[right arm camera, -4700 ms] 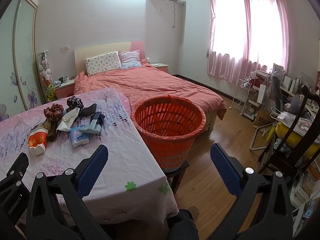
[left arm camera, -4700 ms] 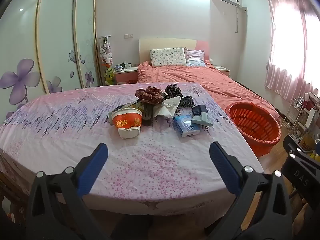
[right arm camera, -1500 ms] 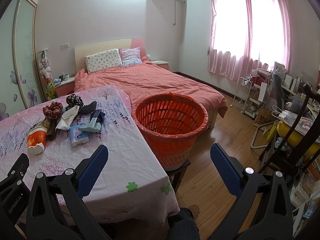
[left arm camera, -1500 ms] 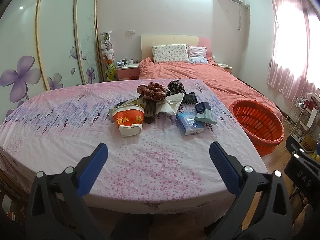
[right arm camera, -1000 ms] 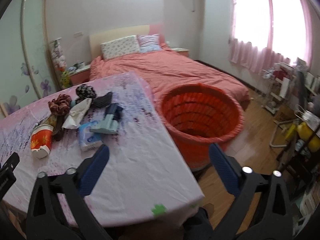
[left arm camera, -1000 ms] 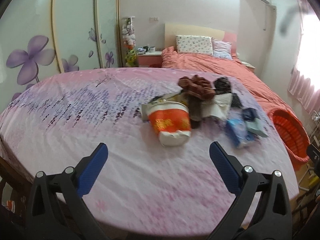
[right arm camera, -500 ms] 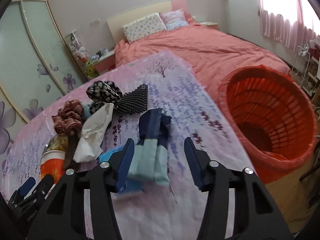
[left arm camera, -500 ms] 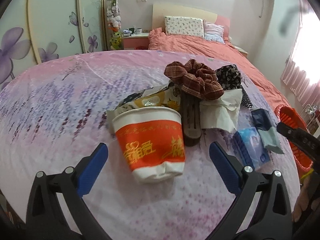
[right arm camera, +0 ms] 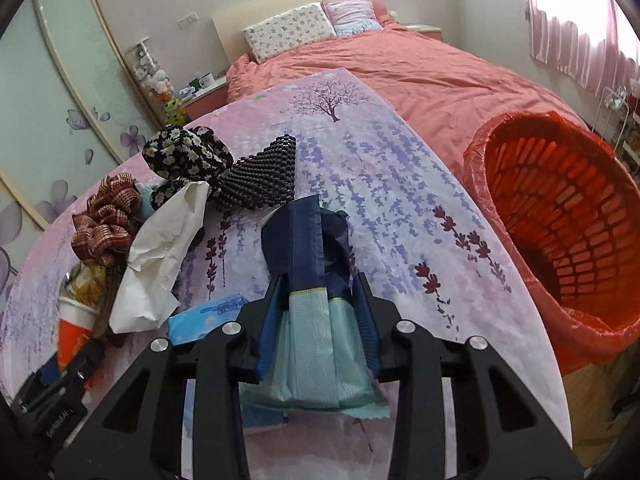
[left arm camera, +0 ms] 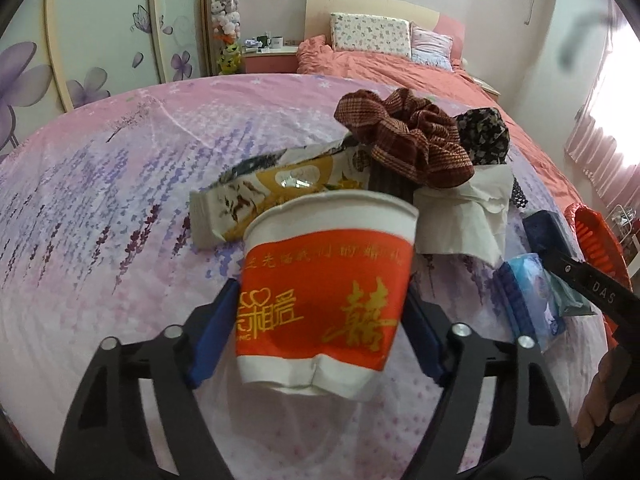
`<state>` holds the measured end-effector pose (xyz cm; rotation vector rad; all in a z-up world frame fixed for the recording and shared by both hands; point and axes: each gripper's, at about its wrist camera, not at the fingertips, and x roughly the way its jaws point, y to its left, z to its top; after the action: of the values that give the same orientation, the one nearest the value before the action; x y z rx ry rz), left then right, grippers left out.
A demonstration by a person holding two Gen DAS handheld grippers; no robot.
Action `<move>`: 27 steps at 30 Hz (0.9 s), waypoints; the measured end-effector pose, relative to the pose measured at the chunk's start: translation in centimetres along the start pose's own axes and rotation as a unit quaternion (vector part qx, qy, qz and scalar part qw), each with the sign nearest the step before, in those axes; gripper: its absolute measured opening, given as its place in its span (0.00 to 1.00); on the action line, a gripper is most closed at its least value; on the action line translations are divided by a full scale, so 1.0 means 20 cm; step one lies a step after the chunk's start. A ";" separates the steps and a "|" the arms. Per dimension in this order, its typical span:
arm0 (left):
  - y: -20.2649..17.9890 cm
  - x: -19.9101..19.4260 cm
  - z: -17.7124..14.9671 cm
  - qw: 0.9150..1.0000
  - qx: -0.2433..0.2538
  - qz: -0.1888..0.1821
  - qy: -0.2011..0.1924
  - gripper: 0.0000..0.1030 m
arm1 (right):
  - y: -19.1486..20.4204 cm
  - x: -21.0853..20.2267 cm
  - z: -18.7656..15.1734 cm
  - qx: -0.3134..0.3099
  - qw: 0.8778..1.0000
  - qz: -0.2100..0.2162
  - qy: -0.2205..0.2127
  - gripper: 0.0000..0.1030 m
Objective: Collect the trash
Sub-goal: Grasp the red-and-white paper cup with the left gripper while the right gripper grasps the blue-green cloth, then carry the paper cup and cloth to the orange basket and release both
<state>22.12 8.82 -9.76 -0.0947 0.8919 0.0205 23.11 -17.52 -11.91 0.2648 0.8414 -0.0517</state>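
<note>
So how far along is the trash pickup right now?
Nothing shows in the basket yet. In hand: the left gripper is closed on the paper cup, the right gripper on the blue wrapper. Left on the table: the snack wrapper, crumpled tissue and tissue pack.

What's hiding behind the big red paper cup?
Behind the paper cup lies a yellow snack wrapper, then a brown scrunchie and a crumpled tissue. The cup covers the wrapper's near edge.
</note>
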 end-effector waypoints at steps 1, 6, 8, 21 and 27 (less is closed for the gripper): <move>0.01 0.01 0.00 1.000 0.000 -0.002 0.003 0.67 | 0.00 -0.01 -0.01 -0.005 1.000 0.000 -0.001 0.33; 0.05 0.00 0.03 1.000 -0.005 -0.016 0.004 0.66 | 0.00 -0.02 -0.01 -0.003 1.000 0.004 0.001 0.27; 0.06 -0.01 0.03 1.000 -0.005 -0.017 0.000 0.66 | 0.00 -0.03 0.00 -0.004 1.000 0.004 -0.001 0.26; 0.01 -0.24 0.05 0.999 0.002 -0.033 -0.039 0.66 | -0.08 -0.27 0.04 -0.001 0.998 0.003 -0.063 0.26; -0.14 -0.38 0.08 0.996 0.024 -0.060 -0.062 0.66 | -0.19 -0.44 0.06 0.014 0.994 -0.002 -0.106 0.26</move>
<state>18.76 6.32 -2.58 -0.1018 0.7618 -0.1066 17.64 -22.02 -5.38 0.2796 0.6302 -0.0935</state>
